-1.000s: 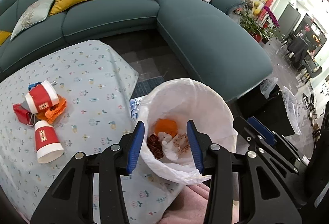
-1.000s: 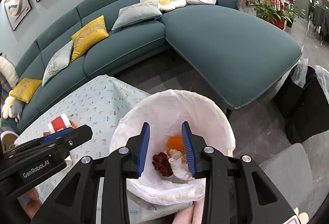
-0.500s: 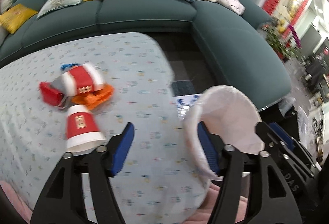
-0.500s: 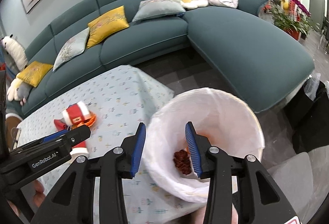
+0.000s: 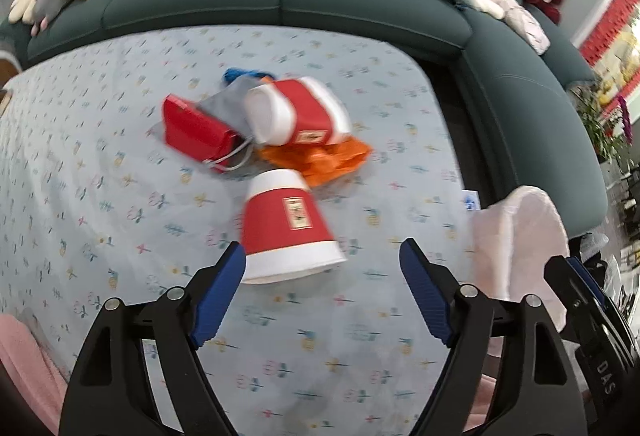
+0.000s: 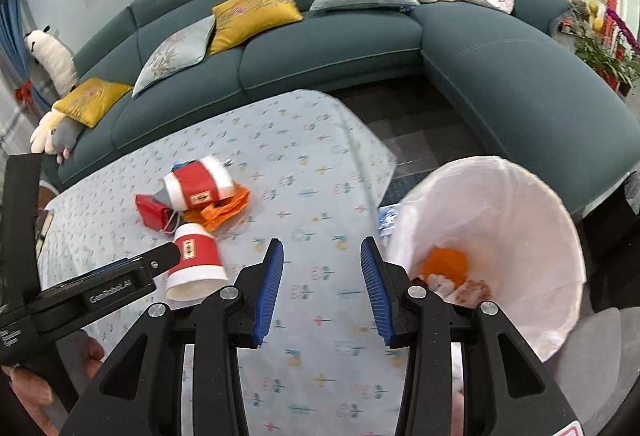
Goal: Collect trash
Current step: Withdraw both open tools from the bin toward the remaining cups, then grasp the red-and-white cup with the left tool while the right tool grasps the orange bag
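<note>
Trash is lying in a small heap on a desk (image 5: 100, 195) covered with a pale blue flowered cloth, in front of a teal sofa (image 6: 360, 47). Nearest the left tool (image 5: 322, 292) an upturned red and white paper cup (image 5: 286, 226) is resting mouth down, just beyond the blue pads. Behind it a second paper cup (image 5: 298, 111) is lying on its side on top of an orange wrapper (image 5: 328, 157), touching a red carton (image 5: 192, 133) and a grey pouch (image 5: 228, 103). The left tool's jaws are opening and standing wide, with nothing between them but cloth. The right tool (image 6: 322, 290) is hanging over bare cloth with its jaws partly apart and empty. A white-lined bin (image 6: 520, 203) is sitting off the desk's right edge, holding an orange peel (image 6: 446, 264) and other scraps.
</note>
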`<state>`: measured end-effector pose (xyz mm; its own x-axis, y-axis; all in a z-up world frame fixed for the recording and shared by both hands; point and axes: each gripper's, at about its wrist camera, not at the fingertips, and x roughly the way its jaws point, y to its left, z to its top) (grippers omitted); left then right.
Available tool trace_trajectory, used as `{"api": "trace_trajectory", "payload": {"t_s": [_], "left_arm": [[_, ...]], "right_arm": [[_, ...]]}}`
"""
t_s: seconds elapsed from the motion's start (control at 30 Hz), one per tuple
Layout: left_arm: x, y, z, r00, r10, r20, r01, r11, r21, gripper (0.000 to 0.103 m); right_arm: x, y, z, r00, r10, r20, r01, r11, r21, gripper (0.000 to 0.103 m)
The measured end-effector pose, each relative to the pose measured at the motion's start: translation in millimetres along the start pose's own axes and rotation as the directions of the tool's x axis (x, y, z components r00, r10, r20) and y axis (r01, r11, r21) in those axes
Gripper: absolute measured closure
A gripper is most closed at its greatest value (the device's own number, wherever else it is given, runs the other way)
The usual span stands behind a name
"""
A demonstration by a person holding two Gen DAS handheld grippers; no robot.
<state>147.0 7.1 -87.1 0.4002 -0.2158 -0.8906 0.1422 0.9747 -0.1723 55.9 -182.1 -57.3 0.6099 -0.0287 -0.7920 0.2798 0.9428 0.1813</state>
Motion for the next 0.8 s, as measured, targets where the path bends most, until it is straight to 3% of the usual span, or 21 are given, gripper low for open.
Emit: {"api": "trace_trajectory", "payload": {"t_s": [0.4, 0.7, 0.77, 0.8], "left_arm": [[48, 41, 5, 0.993, -0.025, -0.118, 0.013, 0.995, -0.101, 0.025], [75, 42, 4, 0.980, -0.073, -0.183, 0.050, 0.990, -0.129, 0.025], [80, 44, 4, 0.978, -0.083, -0.191, 0.056, 0.988, -0.142, 0.027], [82, 44, 4, 0.977, -0.091, -0.194, 0.062, 0.987, -0.151, 0.033]], "right_arm": [[40, 38, 0, 0.997, 0.027, -0.076, -0.030, 0.999, -0.042, 0.063], [62, 42, 0, 0.994, 0.024, -0.111, -0.029, 0.999, -0.041, 0.063], [65, 43, 0, 0.993, 0.023, -0.117, -0.028, 0.999, -0.042, 0.063], [67, 43, 0, 0.992, 0.022, -0.120, -0.028, 0.999, -0.043, 0.063]]}}
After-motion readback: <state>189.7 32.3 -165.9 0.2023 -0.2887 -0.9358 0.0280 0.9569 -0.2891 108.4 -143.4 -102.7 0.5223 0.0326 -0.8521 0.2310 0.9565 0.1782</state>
